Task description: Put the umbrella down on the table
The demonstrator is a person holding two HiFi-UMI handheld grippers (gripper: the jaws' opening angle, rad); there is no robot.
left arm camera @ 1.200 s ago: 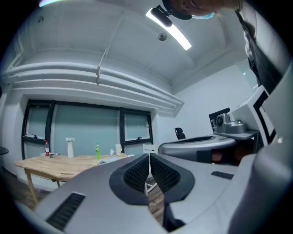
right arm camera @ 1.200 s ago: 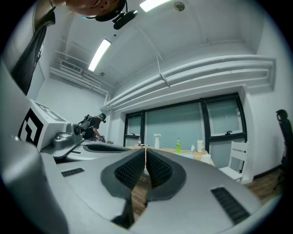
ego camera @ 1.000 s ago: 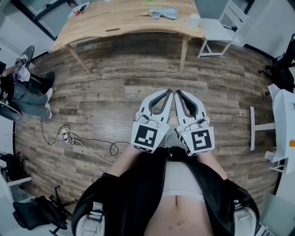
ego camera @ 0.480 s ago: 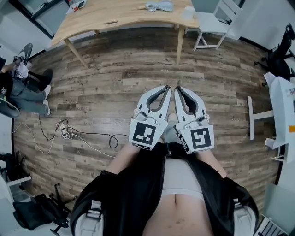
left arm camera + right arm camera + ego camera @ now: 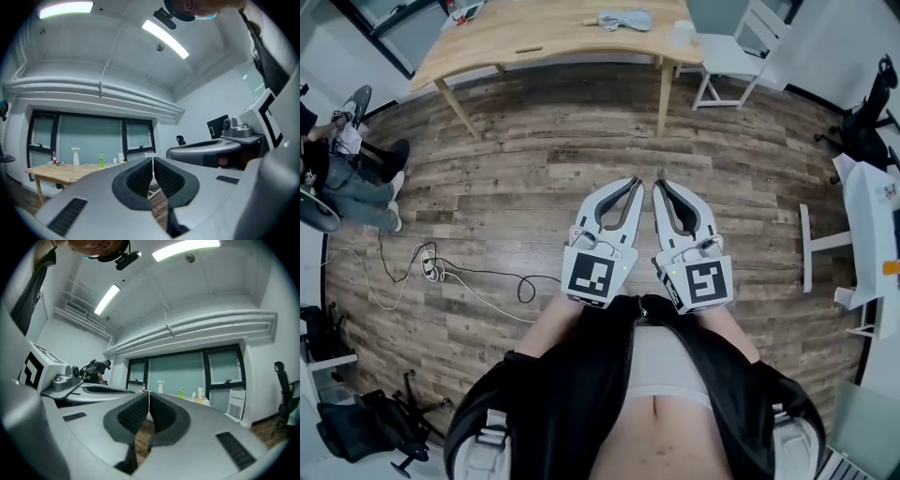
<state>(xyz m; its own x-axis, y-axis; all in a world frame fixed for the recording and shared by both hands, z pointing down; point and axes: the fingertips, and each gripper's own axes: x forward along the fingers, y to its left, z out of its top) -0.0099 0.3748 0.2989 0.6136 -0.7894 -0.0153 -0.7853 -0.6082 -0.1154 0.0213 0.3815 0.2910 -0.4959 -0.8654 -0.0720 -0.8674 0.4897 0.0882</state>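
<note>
A grey-blue bundle (image 5: 622, 19), possibly the folded umbrella, lies on the far wooden table (image 5: 534, 42). My left gripper (image 5: 637, 184) and right gripper (image 5: 659, 185) hover side by side over the floor in front of the body, well short of the table. Both are shut with nothing between their jaws. In the left gripper view the left gripper's (image 5: 153, 160) black pads meet, with the table (image 5: 56, 171) far off at the left. The right gripper view shows the right gripper (image 5: 148, 393) shut the same way.
A white cup (image 5: 682, 33) stands on the table's right end, next to a white chair (image 5: 739, 54). A seated person (image 5: 342, 178) is at the left, with cables (image 5: 431, 272) on the floor. A white desk (image 5: 867, 244) and black chair (image 5: 862, 131) stand at the right.
Both grippers stay shut and side by side. The table and floor have shifted slightly in the head view as the person moved across the room.
</note>
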